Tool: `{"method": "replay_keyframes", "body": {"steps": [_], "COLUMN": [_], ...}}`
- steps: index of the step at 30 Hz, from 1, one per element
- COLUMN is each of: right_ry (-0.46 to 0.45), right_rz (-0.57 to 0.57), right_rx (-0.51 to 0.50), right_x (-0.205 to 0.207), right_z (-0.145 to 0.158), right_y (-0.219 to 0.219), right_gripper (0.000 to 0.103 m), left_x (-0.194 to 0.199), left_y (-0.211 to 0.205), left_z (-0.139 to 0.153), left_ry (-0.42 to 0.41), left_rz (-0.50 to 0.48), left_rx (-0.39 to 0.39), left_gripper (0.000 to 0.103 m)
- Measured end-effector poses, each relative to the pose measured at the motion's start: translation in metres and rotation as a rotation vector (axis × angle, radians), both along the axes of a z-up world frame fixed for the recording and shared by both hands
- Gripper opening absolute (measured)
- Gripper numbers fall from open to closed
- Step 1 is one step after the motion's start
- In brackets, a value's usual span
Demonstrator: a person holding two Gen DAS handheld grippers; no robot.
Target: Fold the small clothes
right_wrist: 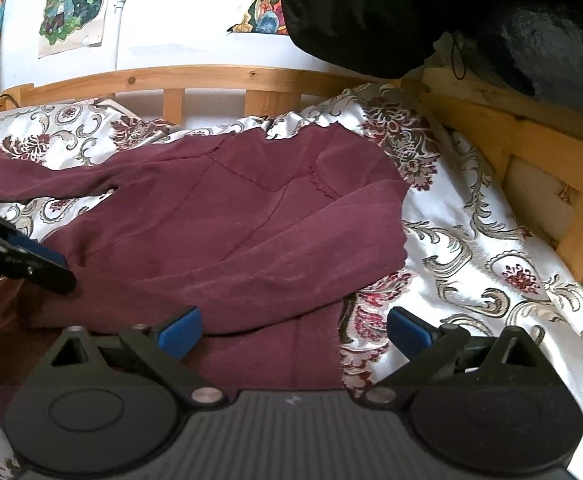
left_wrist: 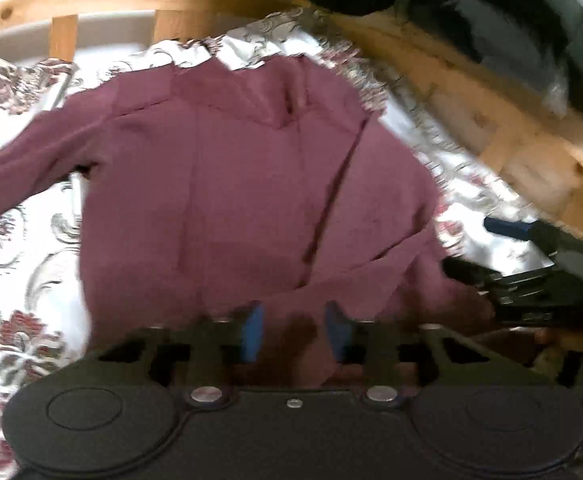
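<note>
Blue-padded right claw: jaws wide apart, empty, straddling the near right hem of the shirt. Left claw: pads partly closed with shirt cloth lying between them; grip cannot be told for certain. Shirt: maroon, spread on the floral bedspread, long axis running near to far, one sleeve folded across the body, the other trailing left. Right claw sits nearer the folded edge.

My left gripper — matte black body, two round embossed discs, silver screw heads, blue pads. My right gripper — same black frame, ribbed centre plate, triangular cut-outs in the linkage, blue pads on black fingers.
</note>
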State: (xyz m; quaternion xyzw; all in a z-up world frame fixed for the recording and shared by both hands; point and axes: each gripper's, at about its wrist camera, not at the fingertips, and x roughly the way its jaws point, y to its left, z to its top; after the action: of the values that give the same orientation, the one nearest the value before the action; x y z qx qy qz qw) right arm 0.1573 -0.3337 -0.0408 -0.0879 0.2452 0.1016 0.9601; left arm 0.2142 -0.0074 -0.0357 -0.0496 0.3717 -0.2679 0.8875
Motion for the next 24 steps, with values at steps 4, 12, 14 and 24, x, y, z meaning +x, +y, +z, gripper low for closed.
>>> {"method": "replay_keyframes", "body": {"steps": [4,12,14,24], "right_ry": [-0.002,0.006,0.001,-0.002], "right_rz": [-0.022,-0.025,-0.025,-0.047], "right_rx": [0.011,0.022,0.022,0.027], "right_x": [0.002,0.003,0.002,0.004], "right_z": [0.001,0.002,0.003,0.003], "right_y": [-0.004,-0.004,-0.004,-0.008], "right_gripper": [0.102,0.102,0.102,0.102], "left_x": [-0.022,-0.035,-0.018,0.022], "left_y": [-0.013,-0.03,-0.026,-0.006], "left_z": [0.01,0.019,0.016,-0.008], "left_ry": [-0.07,-0.225,-0.193,0.071], "left_rz": [-0.121,-0.101,-0.077,-0.076], "left_rx": [0.046,0.239,0.226,0.13], "left_gripper": [0.006,0.066,0.069,0.014]}}
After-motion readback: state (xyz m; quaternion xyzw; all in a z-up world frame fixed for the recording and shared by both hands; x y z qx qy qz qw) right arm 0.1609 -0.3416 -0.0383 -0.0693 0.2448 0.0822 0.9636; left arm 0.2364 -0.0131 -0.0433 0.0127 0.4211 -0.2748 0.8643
